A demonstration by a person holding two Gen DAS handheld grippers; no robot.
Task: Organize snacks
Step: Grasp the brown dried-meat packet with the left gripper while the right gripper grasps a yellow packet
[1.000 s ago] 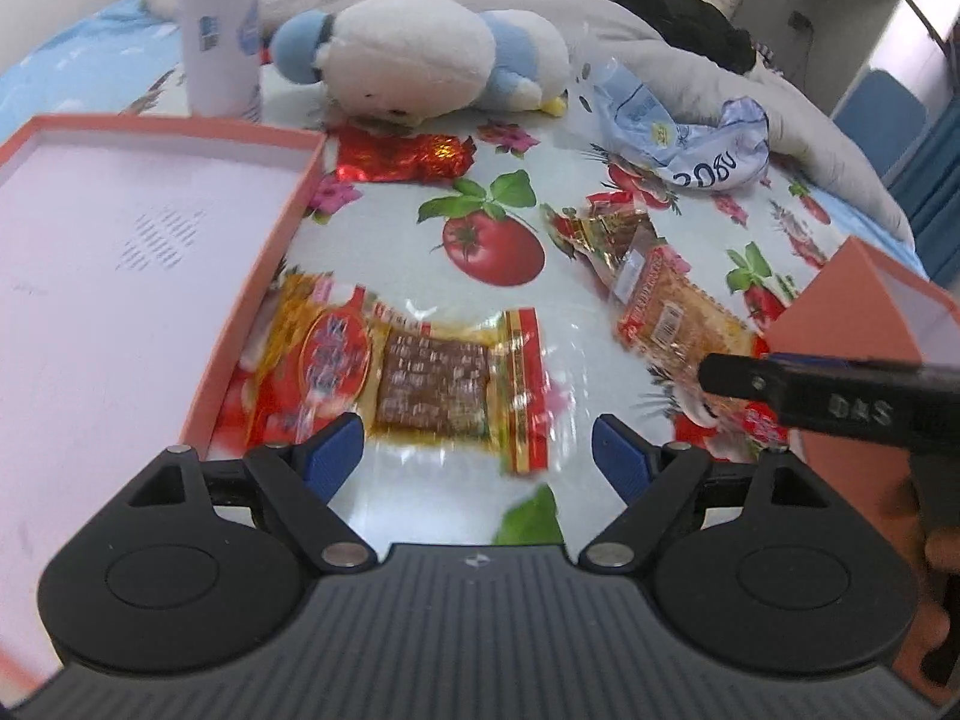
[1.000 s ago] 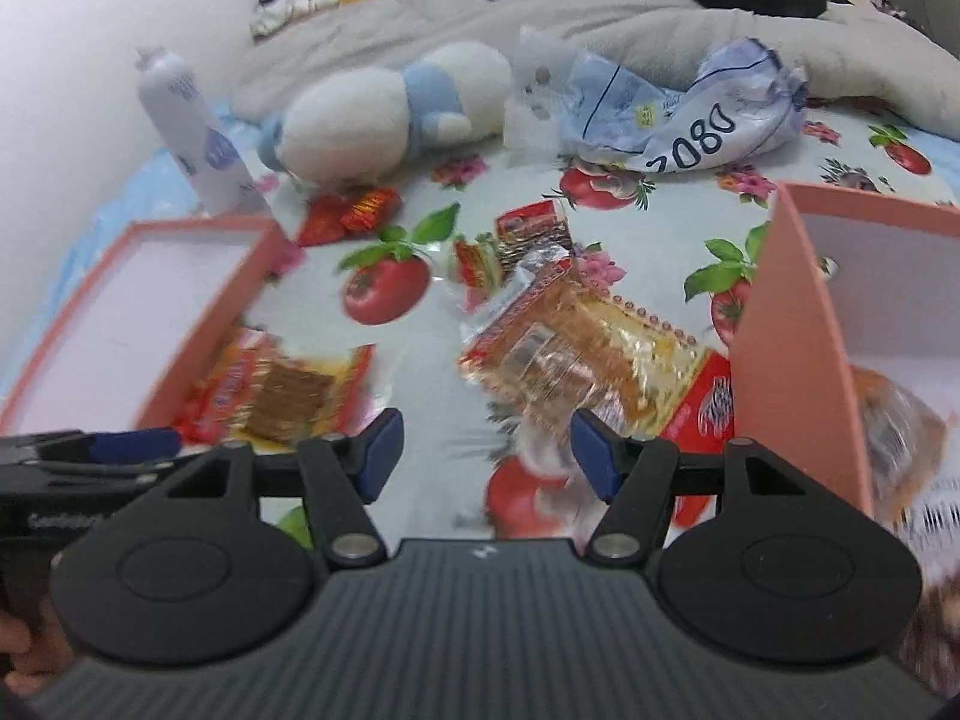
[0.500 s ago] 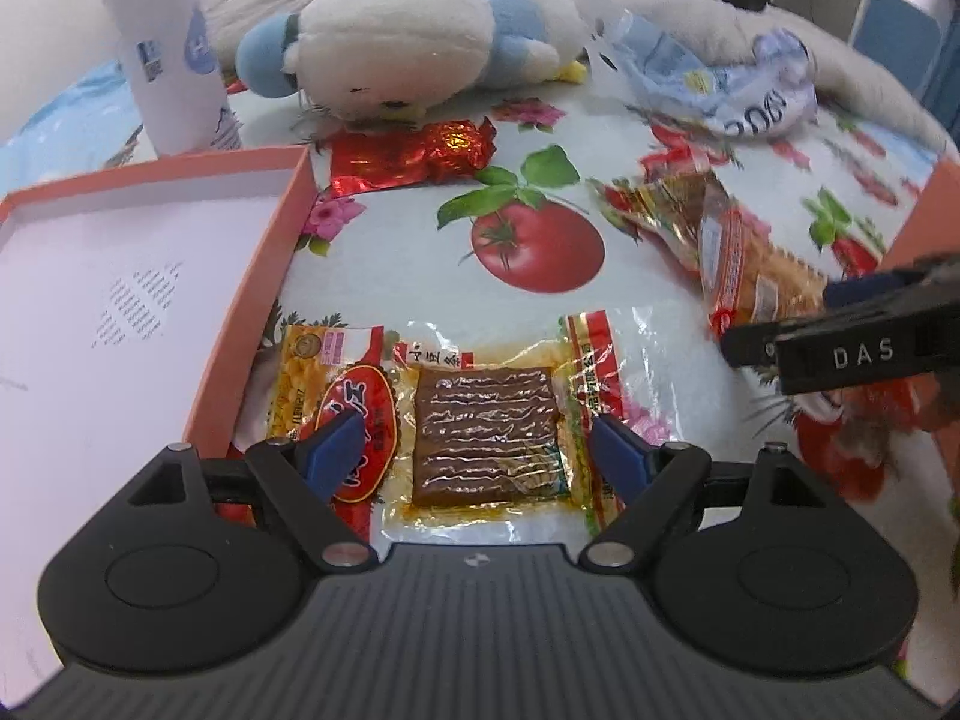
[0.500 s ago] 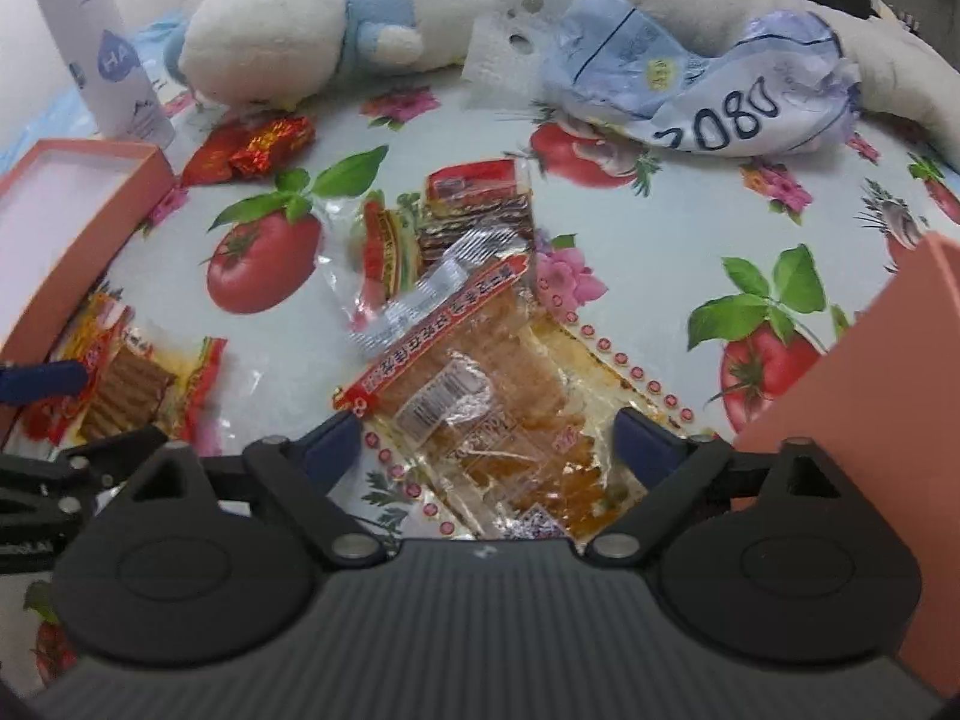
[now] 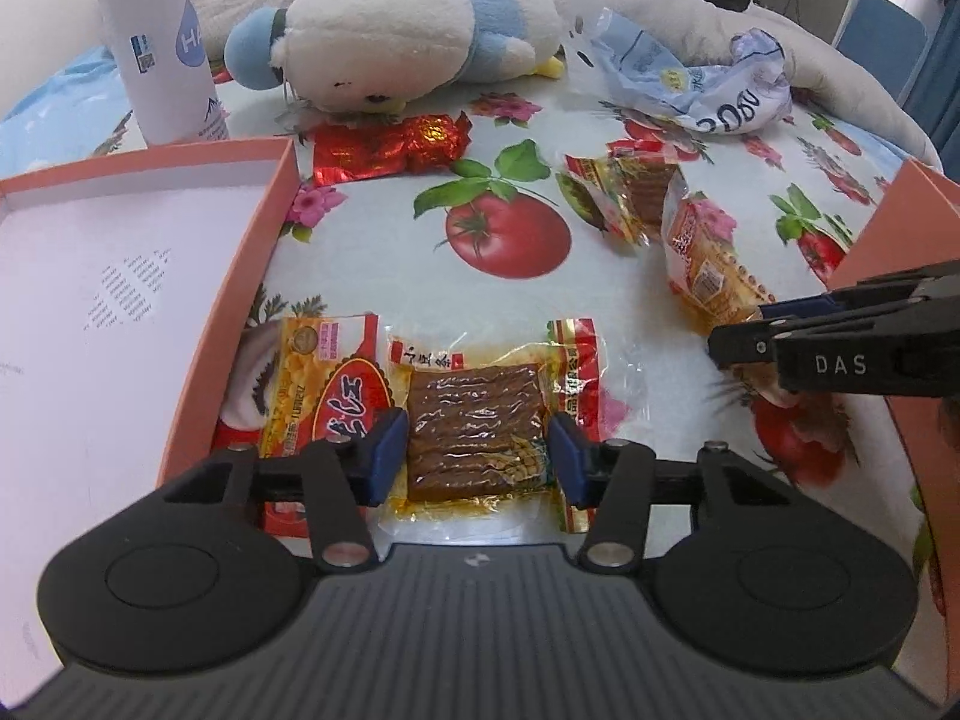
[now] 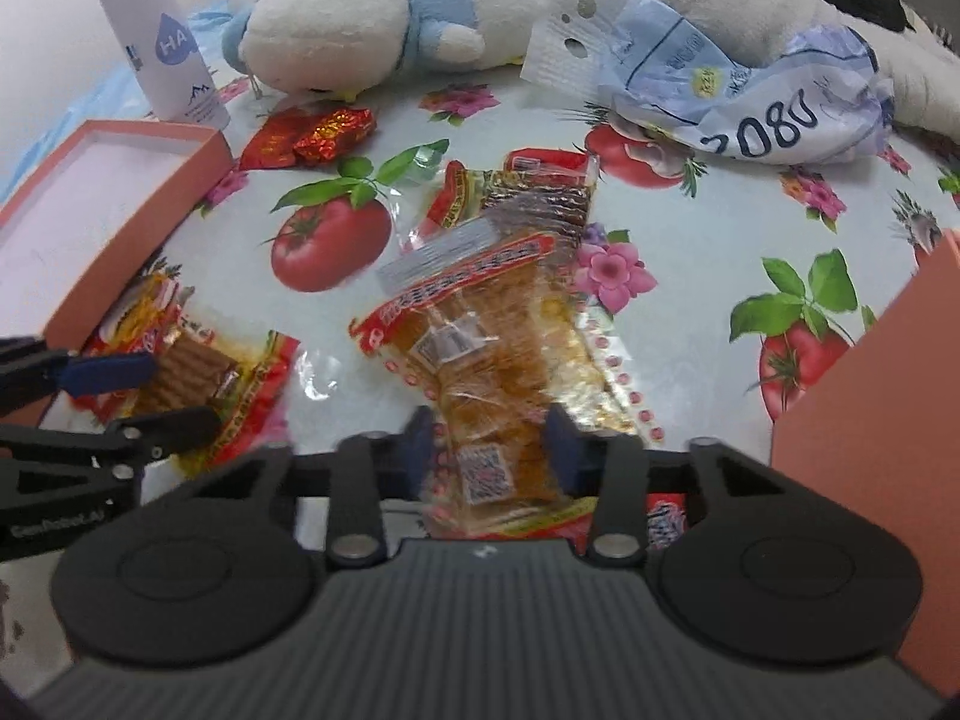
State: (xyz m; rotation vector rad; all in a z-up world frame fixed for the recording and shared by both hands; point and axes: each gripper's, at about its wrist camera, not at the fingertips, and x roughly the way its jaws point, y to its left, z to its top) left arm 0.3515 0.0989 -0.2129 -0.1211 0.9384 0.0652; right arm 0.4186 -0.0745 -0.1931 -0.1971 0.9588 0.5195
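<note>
Your left gripper (image 5: 474,459) is parked right over the brown dried-tofu packet (image 5: 477,423), which lies flat on the tomato-print tablecloth (image 5: 360,276) just beside the wall of the shallow orange box lid (image 5: 234,294). The jaws are open about as wide as the brown slab itself, one blue pad on each side, not squeezing it yet as far as I can tell. The packet's long axis runs left-right, across the jaws, so you're closing on the slab only, with the printed ends sticking out past both pads. That's the relation to watch: close and you pinch along its length, so the film will probably buckle.

Your right gripper (image 6: 489,450) is doing the same over the orange cracker packet (image 6: 480,360), which runs away from you along the fingers. Jaws part open, straddling its near end, and I can't tell whether the pads touch it. The taller orange box (image 6: 870,420) sits just to its right, so that arm is the nearer one for it.

Compared with half a second ago, both grippers have dropped in closer and narrowed, and each packet now sits between the pads instead of ahead of them. A second ago you were well back.
</note>
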